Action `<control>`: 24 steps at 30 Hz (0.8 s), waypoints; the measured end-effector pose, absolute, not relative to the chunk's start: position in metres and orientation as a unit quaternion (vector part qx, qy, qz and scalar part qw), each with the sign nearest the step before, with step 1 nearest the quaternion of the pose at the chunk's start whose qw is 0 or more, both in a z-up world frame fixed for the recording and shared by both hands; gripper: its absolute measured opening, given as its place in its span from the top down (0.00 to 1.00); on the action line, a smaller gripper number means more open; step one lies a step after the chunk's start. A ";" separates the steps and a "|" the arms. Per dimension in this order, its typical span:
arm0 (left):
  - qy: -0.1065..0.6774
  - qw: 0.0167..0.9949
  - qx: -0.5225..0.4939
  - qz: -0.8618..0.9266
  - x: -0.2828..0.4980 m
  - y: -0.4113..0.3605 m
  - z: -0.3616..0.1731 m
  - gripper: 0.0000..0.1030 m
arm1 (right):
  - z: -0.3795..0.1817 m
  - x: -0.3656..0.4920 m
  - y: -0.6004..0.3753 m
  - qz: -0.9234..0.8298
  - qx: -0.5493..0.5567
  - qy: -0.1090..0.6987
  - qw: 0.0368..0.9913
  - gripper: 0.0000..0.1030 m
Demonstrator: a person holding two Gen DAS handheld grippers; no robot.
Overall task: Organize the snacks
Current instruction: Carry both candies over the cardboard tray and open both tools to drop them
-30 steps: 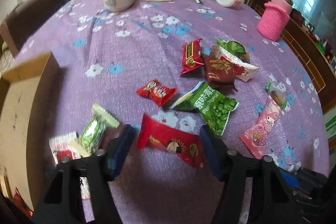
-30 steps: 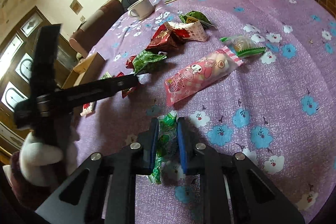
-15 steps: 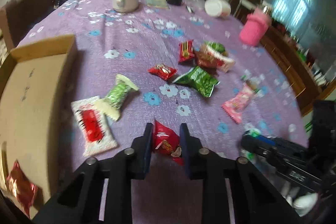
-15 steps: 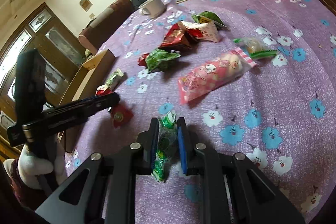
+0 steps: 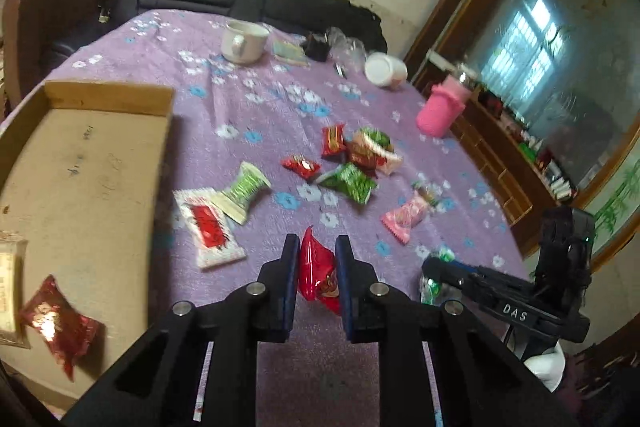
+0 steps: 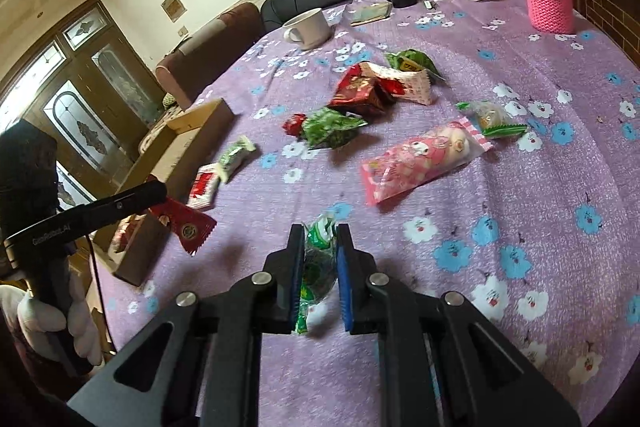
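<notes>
In left gripper (image 5: 317,275), red snack packet (image 5: 318,277), upright

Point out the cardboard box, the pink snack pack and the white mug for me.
cardboard box (image 5: 80,163), left wrist view, bare floor.
pink snack pack (image 6: 420,159), right wrist view, middle of wrapper.
white mug (image 6: 310,27), right wrist view, side wall.

Red snack packet (image 5: 318,277): glossy, upright, clamped at 6 o'clock in left wrist view. Green snack packet (image 6: 318,263): crinkled, upright, clamped at 6 o'clock in right wrist view. Cardboard box (image 5: 80,163): open, 9 o'clock.
</notes>
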State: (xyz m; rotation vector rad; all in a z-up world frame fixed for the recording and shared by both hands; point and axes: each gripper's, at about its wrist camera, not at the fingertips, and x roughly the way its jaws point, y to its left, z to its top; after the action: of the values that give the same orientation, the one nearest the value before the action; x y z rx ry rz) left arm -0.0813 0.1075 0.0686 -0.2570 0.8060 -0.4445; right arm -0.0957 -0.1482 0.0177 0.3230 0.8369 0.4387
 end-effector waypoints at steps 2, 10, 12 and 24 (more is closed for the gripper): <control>0.374 0.896 -0.131 -0.199 -0.084 0.122 0.076 0.84 | 0.027 -0.097 -0.140 0.220 0.146 0.399 0.878 0.84; 0.346 0.916 -0.166 -0.114 -0.094 0.198 0.081 0.84 | 0.050 -0.082 -0.077 0.289 0.133 0.409 0.855 0.83; 0.344 0.918 -0.173 -0.093 -0.094 0.218 0.079 0.84 | 0.052 -0.076 -0.054 0.312 0.129 0.416 0.844 0.83; 0.356 0.911 -0.206 -0.034 -0.069 0.289 0.060 0.84 | 0.054 -0.037 0.092 0.371 0.051 0.453 0.809 0.83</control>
State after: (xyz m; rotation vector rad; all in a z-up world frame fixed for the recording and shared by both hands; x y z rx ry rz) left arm -0.0694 0.2892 0.0597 -0.4251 0.7330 -0.0702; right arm -0.0370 0.0916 0.0536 0.1087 0.9683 0.7922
